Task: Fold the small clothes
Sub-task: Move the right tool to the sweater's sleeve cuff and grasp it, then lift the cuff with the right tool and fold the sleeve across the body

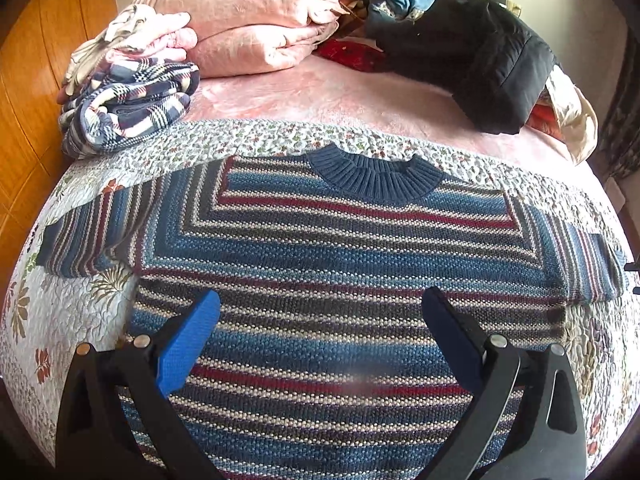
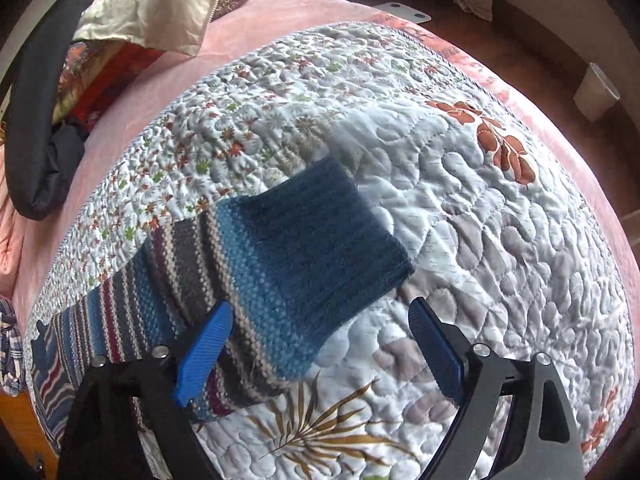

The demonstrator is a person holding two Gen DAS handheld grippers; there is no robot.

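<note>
Left fingers [image 1: 206,308] wide over striped sweater [image 1: 340,248], right fingers [image 2: 224,320] wide, perhaps grazing sleeve cuff [image 2: 320,232]

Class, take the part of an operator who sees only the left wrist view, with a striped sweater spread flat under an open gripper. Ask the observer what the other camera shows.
Operator: Where is the right gripper?
Observer: The right gripper hovers open over the sweater's sleeve cuff.
Operator: Is it gripping the cuff?
Observer: No, its blue fingers straddle the sleeve without closing.
Operator: What lies beyond the cuff?
Observer: Bare floral quilt, then a pale bin on the floor.
</note>
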